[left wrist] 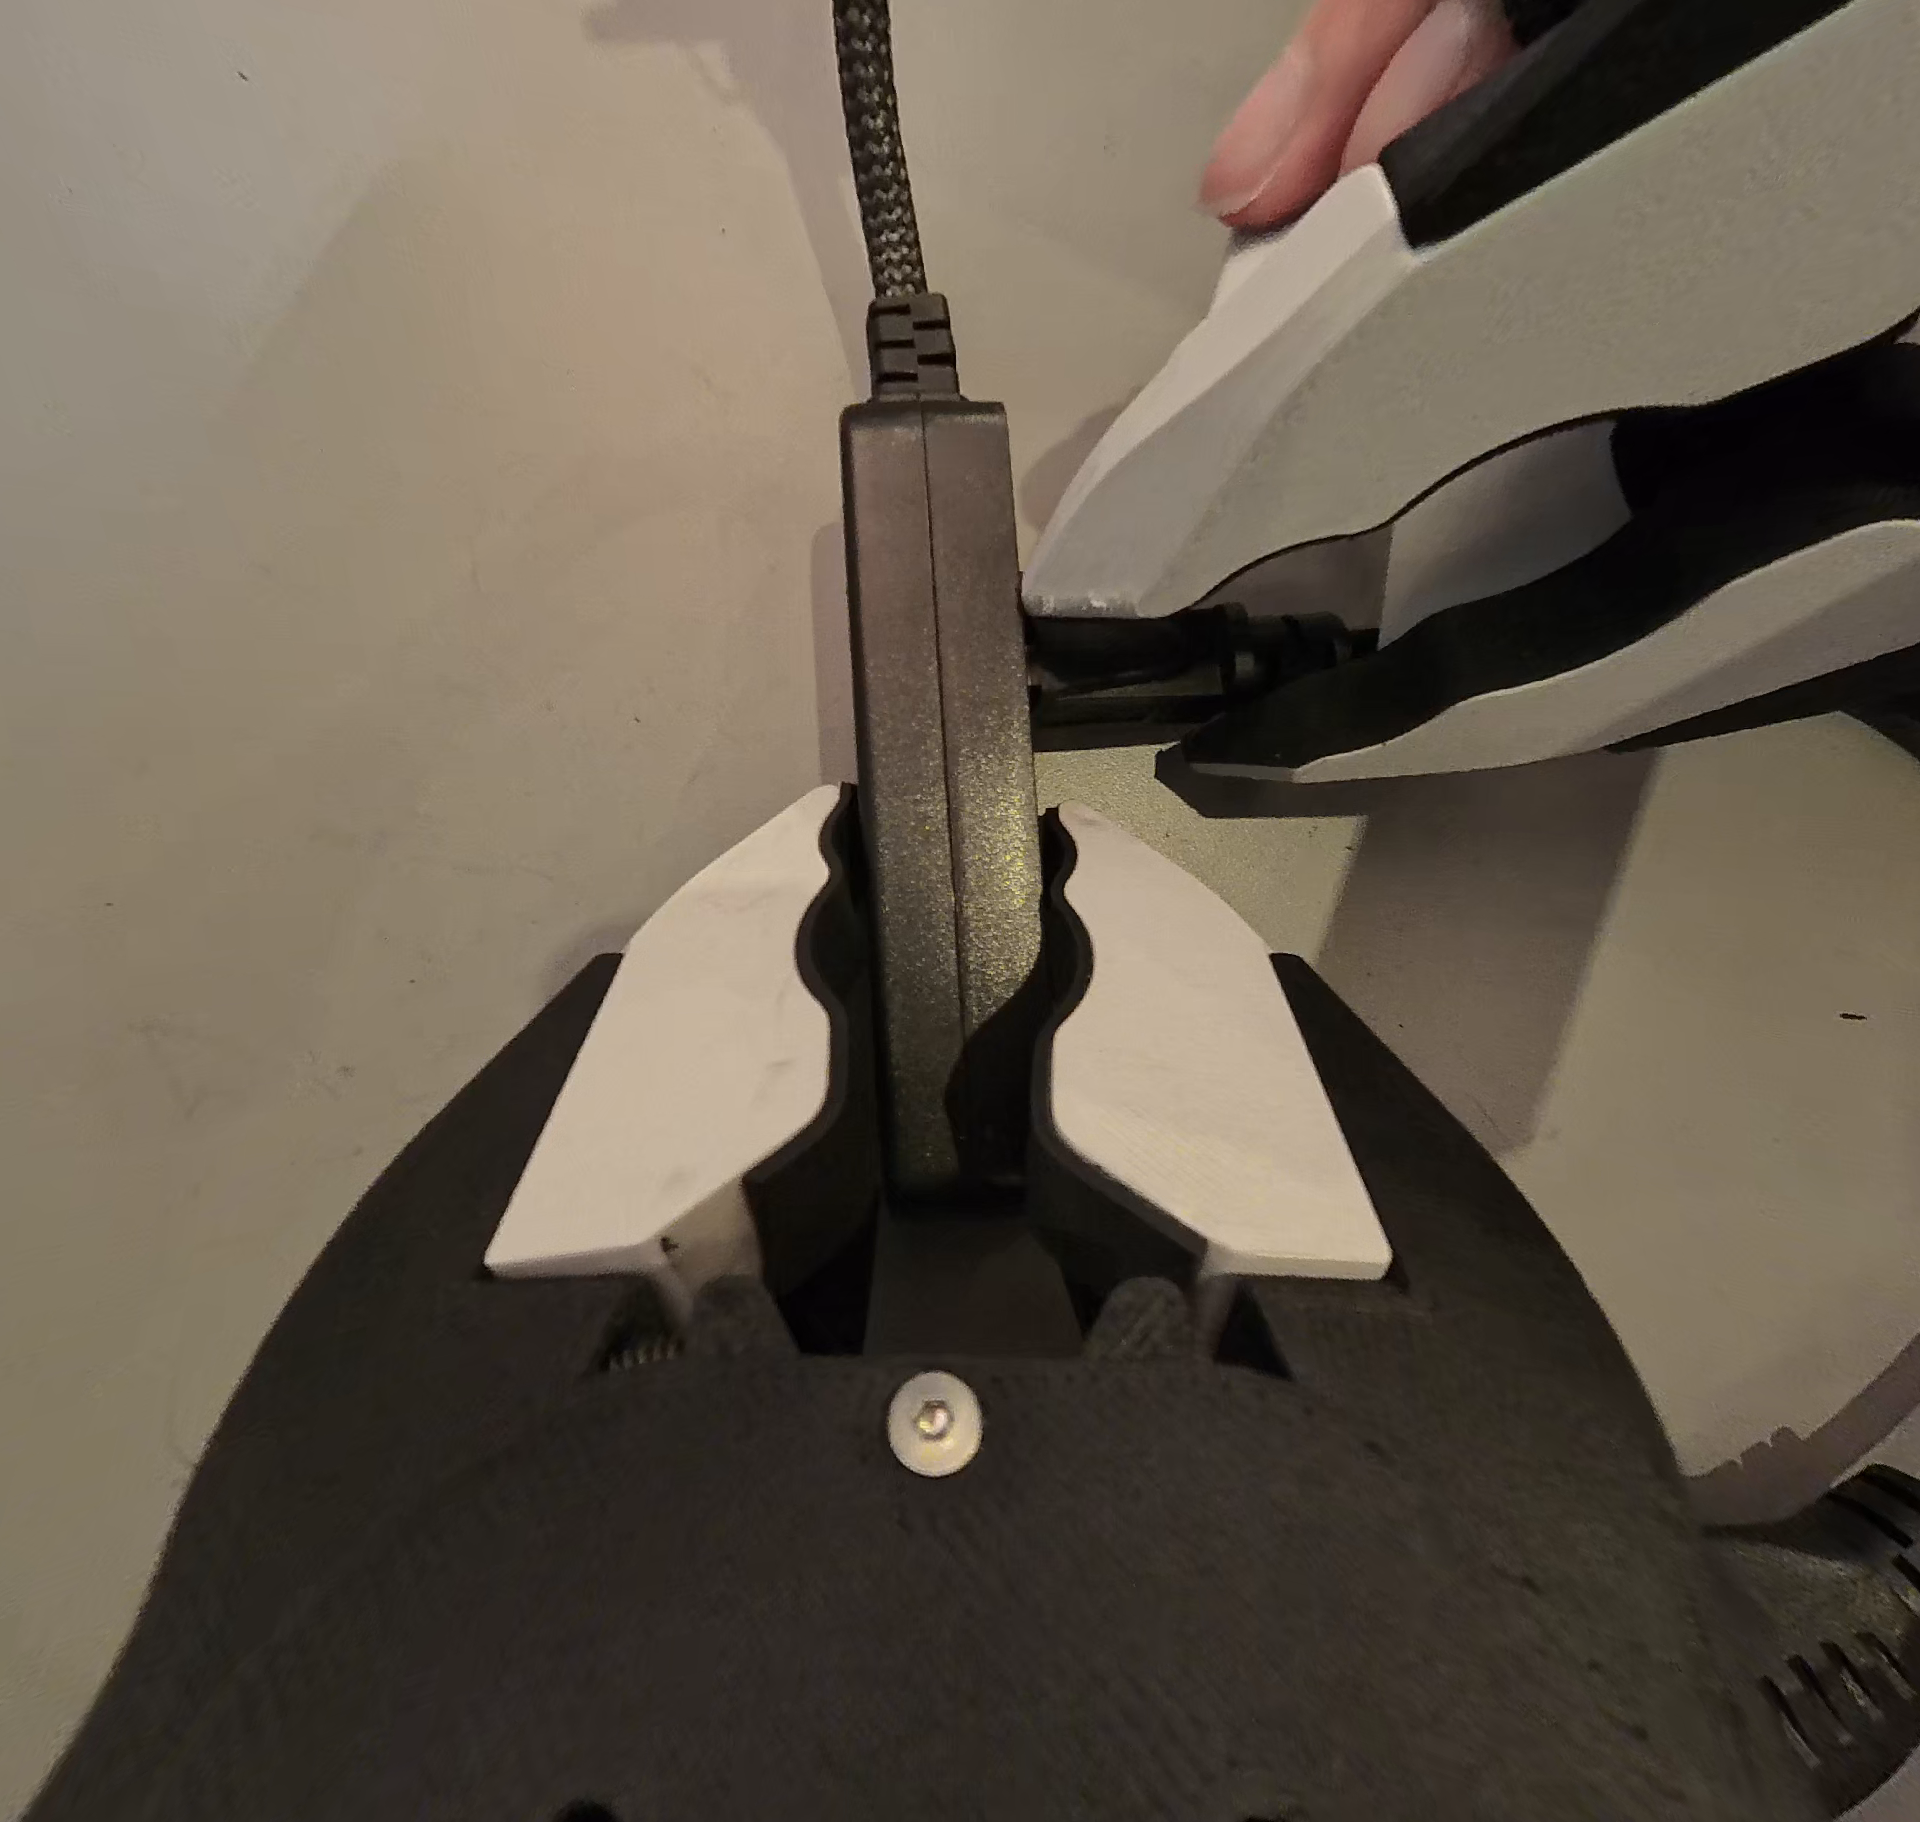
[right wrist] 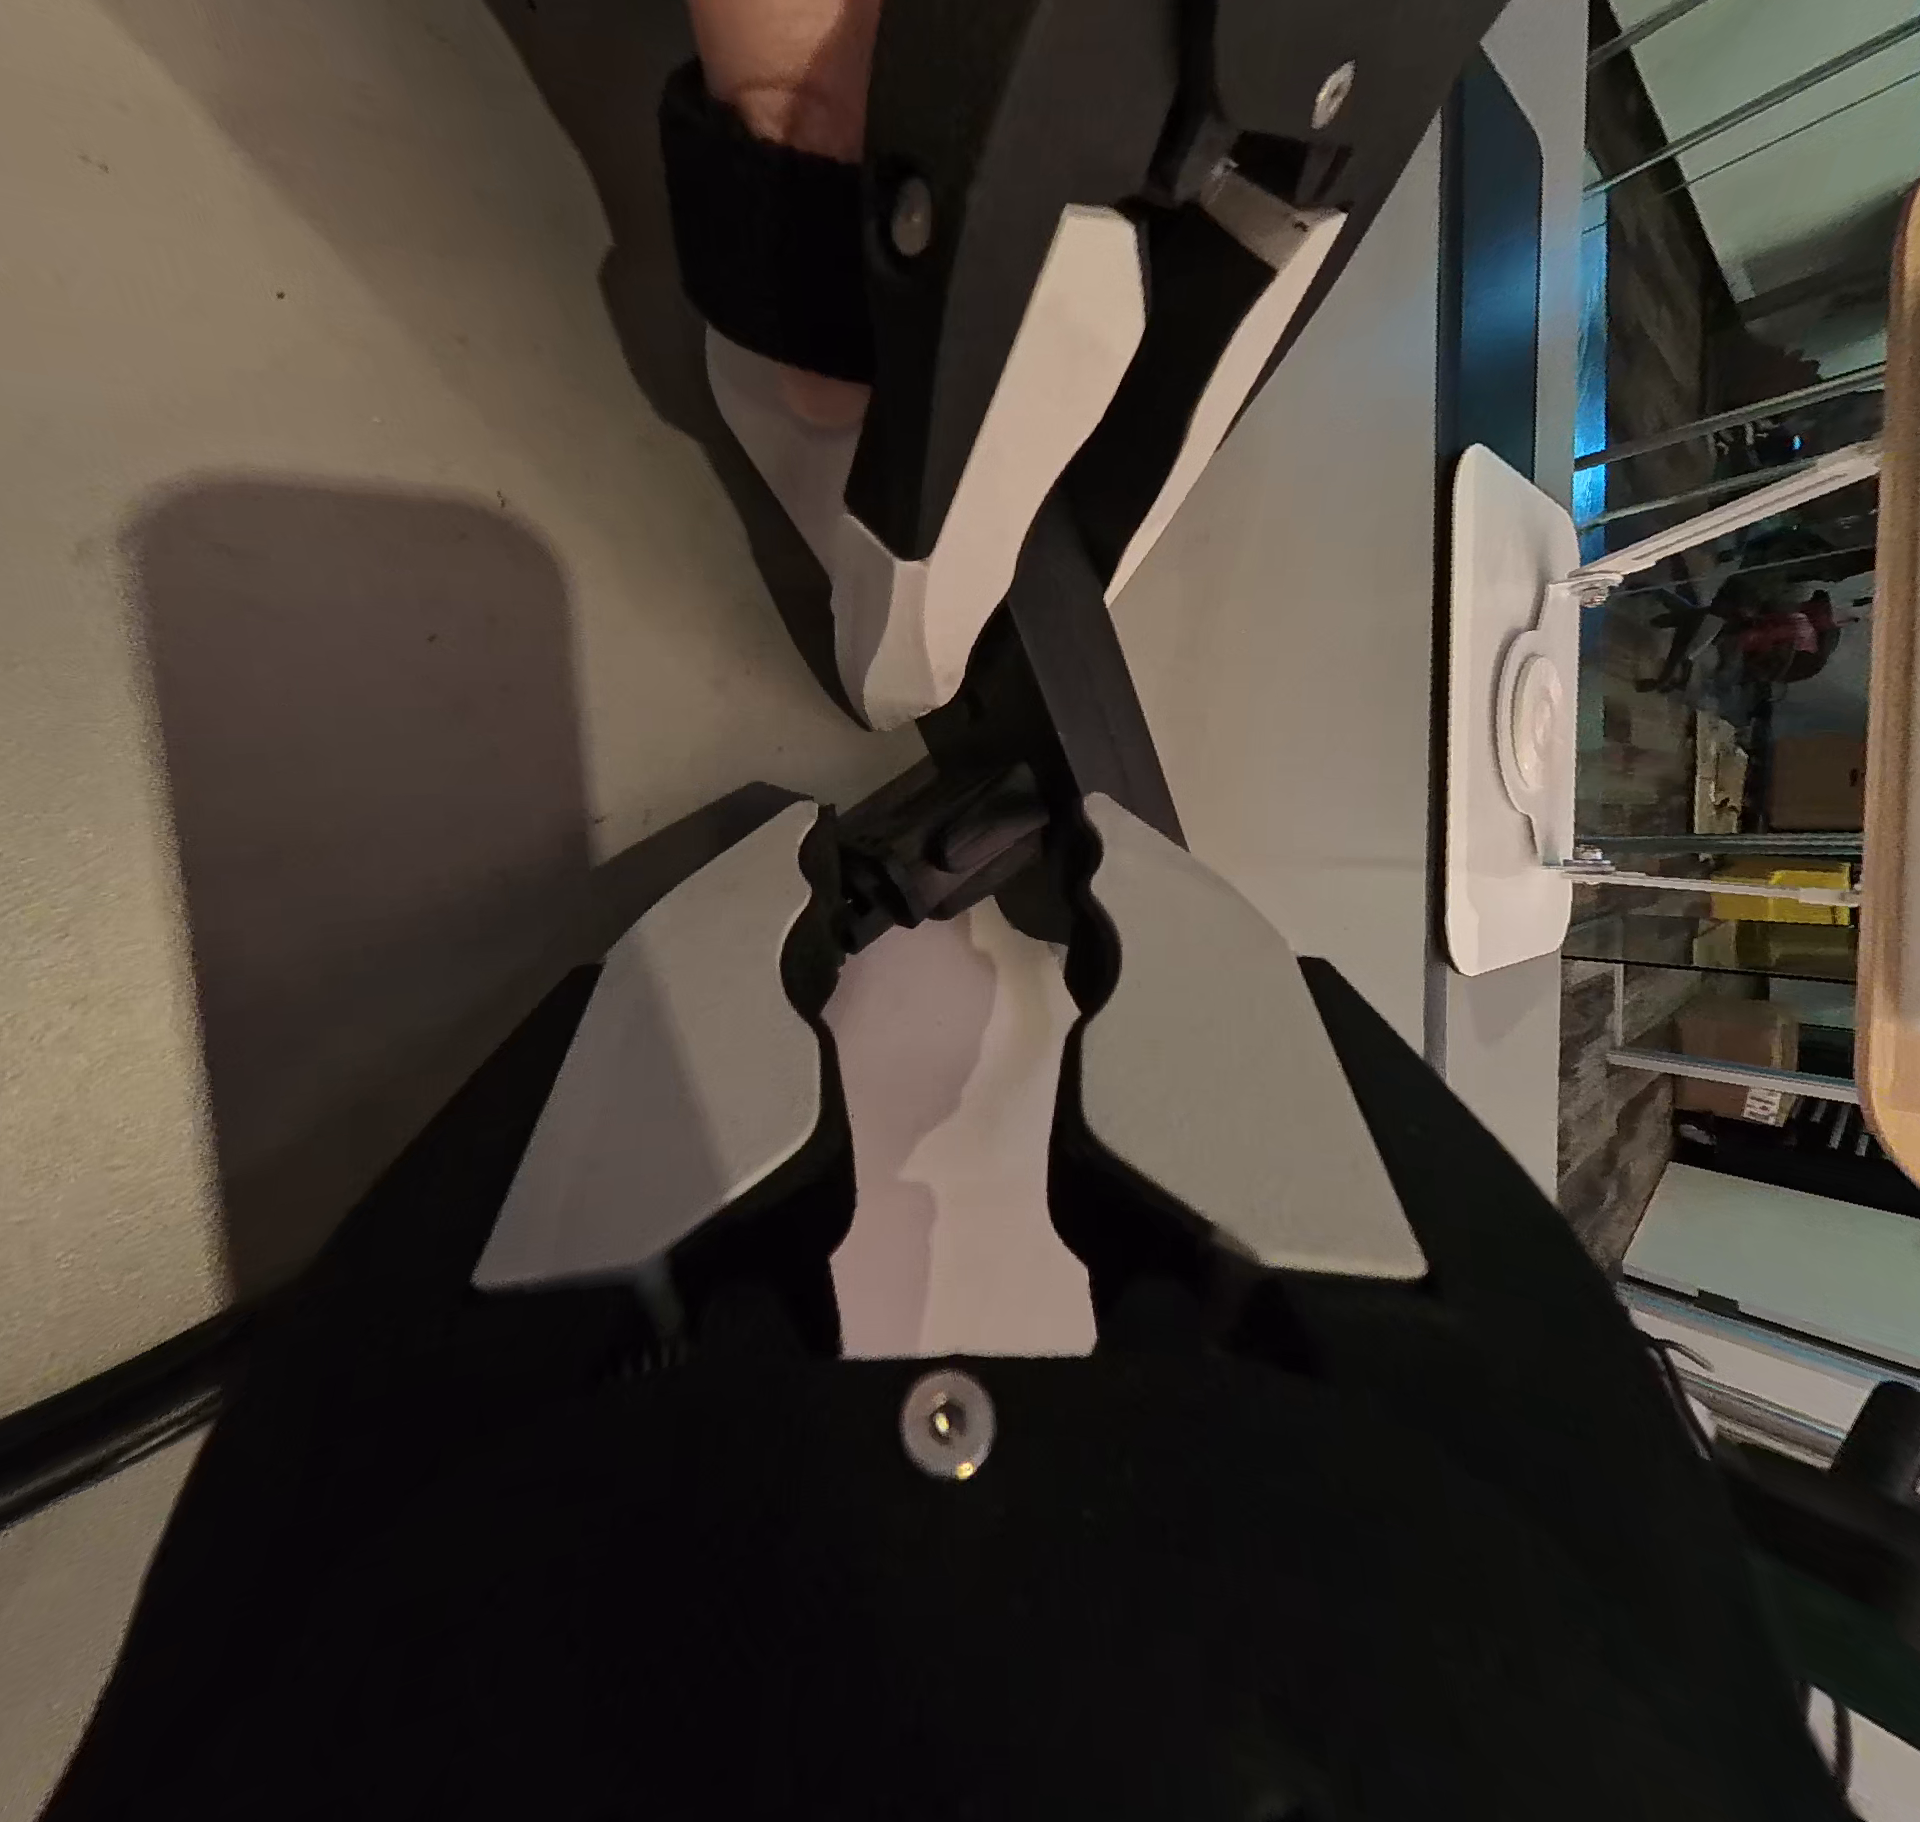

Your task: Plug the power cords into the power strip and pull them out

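The left gripper (left wrist: pixel 940 816) clamps the black power strip (left wrist: pixel 940 692) edge-on above a pale table (left wrist: pixel 312 629); the right gripper (right wrist: pixel 951 837) pinches a black plug (left wrist: pixel 1122 645) at the strip's side, fingers (left wrist: pixel 1309 110) and a braided cord (left wrist: pixel 883 110) close by

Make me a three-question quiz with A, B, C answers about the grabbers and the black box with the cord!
1. Where is the power strip?
A. flat on the table
B. between the left hand-held gripper fingers
C. hanging from a hook

2. What colour is the braided cord?
A. black
B. red
C. white

3. What is the right hand-held gripper doing?
A. wide open, empty
B. shut on a plug
C. resting on the table

Answers:
B, the fingers clamp its sides.
A, it looks dark throughout.
B, its fingers pinch the plug at the strip's side.
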